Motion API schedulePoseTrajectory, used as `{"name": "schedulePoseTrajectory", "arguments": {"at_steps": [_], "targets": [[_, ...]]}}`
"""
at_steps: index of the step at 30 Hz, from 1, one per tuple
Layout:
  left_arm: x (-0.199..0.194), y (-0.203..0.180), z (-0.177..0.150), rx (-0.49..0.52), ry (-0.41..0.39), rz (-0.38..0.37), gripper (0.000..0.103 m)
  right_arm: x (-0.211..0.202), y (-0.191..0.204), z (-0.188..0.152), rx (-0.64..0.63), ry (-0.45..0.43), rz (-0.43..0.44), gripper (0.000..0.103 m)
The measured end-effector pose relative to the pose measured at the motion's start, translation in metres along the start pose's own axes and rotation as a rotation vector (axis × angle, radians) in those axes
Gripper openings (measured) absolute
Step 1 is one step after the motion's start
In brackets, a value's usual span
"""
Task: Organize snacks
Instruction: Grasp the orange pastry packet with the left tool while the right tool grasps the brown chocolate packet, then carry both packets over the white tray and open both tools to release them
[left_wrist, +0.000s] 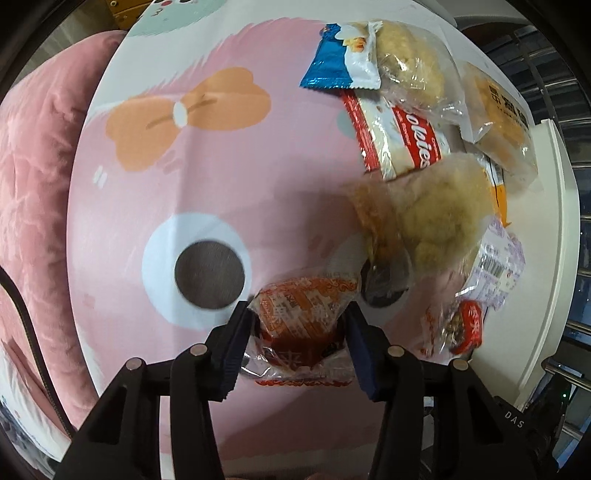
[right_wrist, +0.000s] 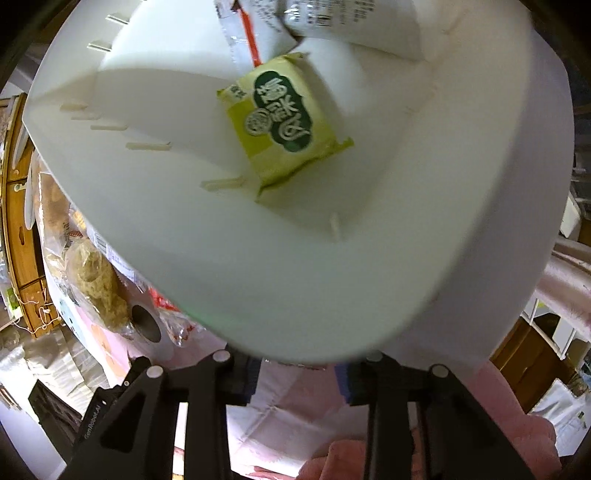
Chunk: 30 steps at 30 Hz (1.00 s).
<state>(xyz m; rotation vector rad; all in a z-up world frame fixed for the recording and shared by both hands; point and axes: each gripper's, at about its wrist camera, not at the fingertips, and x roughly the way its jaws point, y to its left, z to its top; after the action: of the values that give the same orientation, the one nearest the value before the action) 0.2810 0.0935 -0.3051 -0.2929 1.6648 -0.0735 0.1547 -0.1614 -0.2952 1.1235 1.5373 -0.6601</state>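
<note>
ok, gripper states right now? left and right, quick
Left gripper: closed on the orange snack packet.
Right gripper: cannot tell; the white bin hides its fingertips.

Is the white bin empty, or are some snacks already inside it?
Not empty. The right wrist view shows a green-and-yellow packet lying inside the white bin, and part of another white wrapper at its far end.

Left gripper (left_wrist: 297, 332): points steeply down, blue pads pressed against both sides of an orange snack packet (left_wrist: 303, 314).
Right gripper (right_wrist: 297, 373): points steeply down, fingertips hidden beneath a white bin's rim (right_wrist: 295, 302); grip unclear.
</note>
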Motion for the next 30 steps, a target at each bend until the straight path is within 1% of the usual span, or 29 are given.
{"name": "schedulePoseTrajectory", "arguments": {"at_steps": [7, 11, 13, 15, 17, 19, 23, 26, 28, 30], "targets": [[-0.024, 0.002, -0.028, 0.014, -0.05, -0.013, 0.049, -0.014, -0.004, -0.008, -0.02, 0.008, 0.043, 0.033], [-0.046, 0.006, -0.046, 0.018, -0.114, -0.041, 0.049, -0.021, -0.005, -0.013, -0.043, 0.006, 0.079, 0.033], [-0.058, 0.009, -0.057, 0.017, -0.153, -0.044, 0.049, -0.028, -0.006, -0.018, -0.066, -0.005, 0.103, 0.033], [-0.078, 0.027, -0.062, 0.014, -0.181, -0.046, 0.049, -0.035, -0.007, -0.024, -0.085, -0.026, 0.126, 0.033], [-0.087, 0.03, -0.067, 0.02, -0.21, -0.048, 0.049, -0.041, -0.008, -0.031, -0.109, -0.047, 0.149, 0.033], [-0.1, 0.036, -0.08, 0.029, -0.248, -0.055, 0.049, -0.047, -0.009, -0.038, -0.131, -0.065, 0.169, 0.033], [-0.121, 0.045, -0.104, 0.047, -0.327, -0.051, 0.049, -0.056, -0.013, -0.054, -0.201, -0.099, 0.208, 0.033], [-0.135, 0.051, -0.121, 0.068, -0.383, -0.056, 0.049, -0.063, -0.016, -0.071, -0.282, -0.133, 0.231, 0.033], [-0.138, 0.051, -0.131, 0.084, -0.406, -0.073, 0.049, -0.066, -0.009, -0.083, -0.339, -0.158, 0.242, 0.033], [-0.142, 0.05, -0.139, 0.101, -0.42, -0.092, 0.049, -0.072, -0.013, -0.092, -0.39, -0.175, 0.258, 0.033]]}}
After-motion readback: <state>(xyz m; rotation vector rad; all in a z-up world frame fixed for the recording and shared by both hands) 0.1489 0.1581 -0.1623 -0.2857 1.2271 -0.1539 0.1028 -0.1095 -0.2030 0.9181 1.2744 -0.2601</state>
